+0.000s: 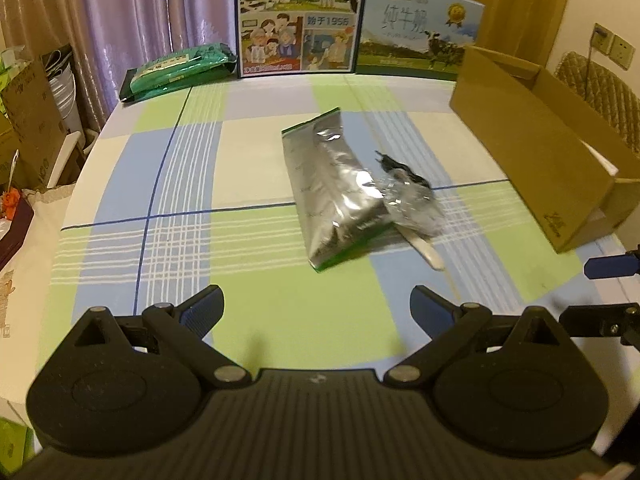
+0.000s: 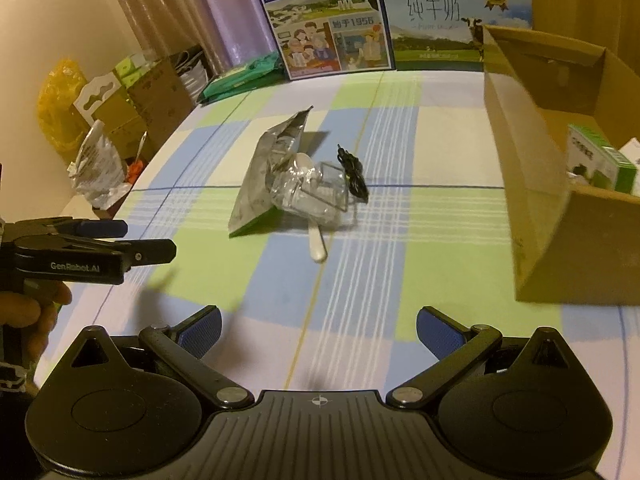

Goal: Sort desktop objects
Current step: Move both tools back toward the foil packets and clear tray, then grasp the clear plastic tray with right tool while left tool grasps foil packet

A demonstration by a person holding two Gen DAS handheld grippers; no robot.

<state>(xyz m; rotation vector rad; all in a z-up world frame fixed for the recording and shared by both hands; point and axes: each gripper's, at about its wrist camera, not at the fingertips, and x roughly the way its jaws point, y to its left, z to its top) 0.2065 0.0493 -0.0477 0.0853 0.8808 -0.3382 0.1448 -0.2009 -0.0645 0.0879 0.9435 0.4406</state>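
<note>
Right wrist view: clear wrapper (image 2: 310,196) blurs white spoon (image 2: 316,240); handle protrudes.

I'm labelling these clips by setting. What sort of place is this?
Most likely a home room, with a table used as the work surface. A checked tablecloth covers it, curtains hang behind, milk cartons stand at the back, and boxes and bags crowd the side.
</note>
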